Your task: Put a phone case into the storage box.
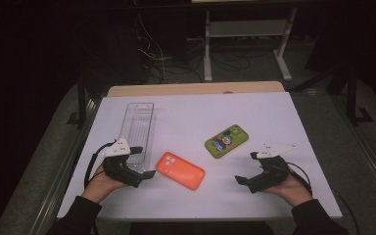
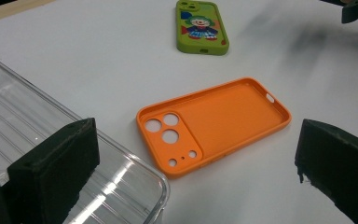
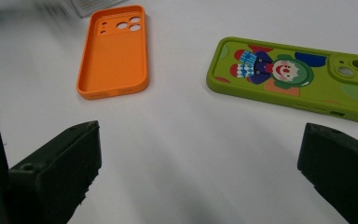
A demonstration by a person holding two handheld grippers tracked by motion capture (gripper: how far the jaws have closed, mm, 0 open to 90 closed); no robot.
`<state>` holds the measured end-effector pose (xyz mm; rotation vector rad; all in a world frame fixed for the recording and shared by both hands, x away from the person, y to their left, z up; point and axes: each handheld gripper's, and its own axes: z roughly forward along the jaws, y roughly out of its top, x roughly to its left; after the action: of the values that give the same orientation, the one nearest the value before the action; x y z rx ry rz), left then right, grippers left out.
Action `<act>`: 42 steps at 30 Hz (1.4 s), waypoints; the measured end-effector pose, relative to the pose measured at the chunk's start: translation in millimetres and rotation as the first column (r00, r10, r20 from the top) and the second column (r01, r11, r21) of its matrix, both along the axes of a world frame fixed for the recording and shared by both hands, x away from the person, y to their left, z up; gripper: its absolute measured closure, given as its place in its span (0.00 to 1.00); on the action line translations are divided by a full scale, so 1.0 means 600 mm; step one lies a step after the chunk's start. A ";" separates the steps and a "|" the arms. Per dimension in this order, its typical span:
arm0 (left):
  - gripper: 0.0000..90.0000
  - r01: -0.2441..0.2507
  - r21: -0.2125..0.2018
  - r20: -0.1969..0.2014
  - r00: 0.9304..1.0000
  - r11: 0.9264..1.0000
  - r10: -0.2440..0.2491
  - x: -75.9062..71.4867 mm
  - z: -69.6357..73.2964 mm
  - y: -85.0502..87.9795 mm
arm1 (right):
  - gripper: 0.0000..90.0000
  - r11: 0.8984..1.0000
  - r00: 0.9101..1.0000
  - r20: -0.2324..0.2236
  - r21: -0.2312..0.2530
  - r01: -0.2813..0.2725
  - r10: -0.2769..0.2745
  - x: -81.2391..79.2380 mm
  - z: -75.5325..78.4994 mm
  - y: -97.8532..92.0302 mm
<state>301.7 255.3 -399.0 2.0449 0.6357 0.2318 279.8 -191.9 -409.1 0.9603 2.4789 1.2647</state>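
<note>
Both forearms enter from the bottom edge of the high view, dark sleeves to the wrists; each hand cradles its gripper from below, palm up. Left hand (image 1: pixel 98 186) sits low at the left; the left gripper (image 1: pixel 143 161) points inward toward the centre, jaws spread wide, nothing between them. Right hand (image 1: pixel 290 188) sits low at the right; the right gripper (image 1: pixel 246 168) points inward likewise, jaws spread wide, gap bare. A grey three-cornered plate tops each gripper; a cable loops from each at the wrist. The two grippers face one another, well apart.
</note>
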 end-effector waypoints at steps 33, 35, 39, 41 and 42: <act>0.00 -0.020 -0.009 -0.007 1.000 1.000 0.020 -0.010 0.003 0.003 | 0.00 0.999 0.999 -0.043 -0.041 -0.032 0.030 0.048 0.031 0.073; 0.00 -0.021 -0.008 -0.014 1.000 1.000 0.021 -0.011 0.003 0.005 | 0.00 0.999 0.999 -0.043 -0.042 -0.031 0.029 0.052 0.032 0.080; 0.00 -0.022 -0.012 -0.013 1.000 1.000 0.022 -0.010 0.003 0.008 | 0.00 0.997 0.998 -0.044 -0.049 -0.052 0.049 0.061 0.029 0.097; 0.00 -0.023 -0.011 -0.014 1.000 1.000 0.022 -0.010 0.004 0.009 | 0.00 0.997 0.998 -0.044 -0.053 -0.056 0.053 0.065 0.029 0.105; 0.00 -0.022 -0.009 -0.013 1.000 1.000 0.022 -0.010 0.005 0.008 | 0.00 0.997 0.997 -0.045 -0.056 -0.059 0.057 0.066 0.029 0.110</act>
<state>295.7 260.3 -395.9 2.0332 0.6663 0.2289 319.3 -125.7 -391.5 0.9184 2.5793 1.1947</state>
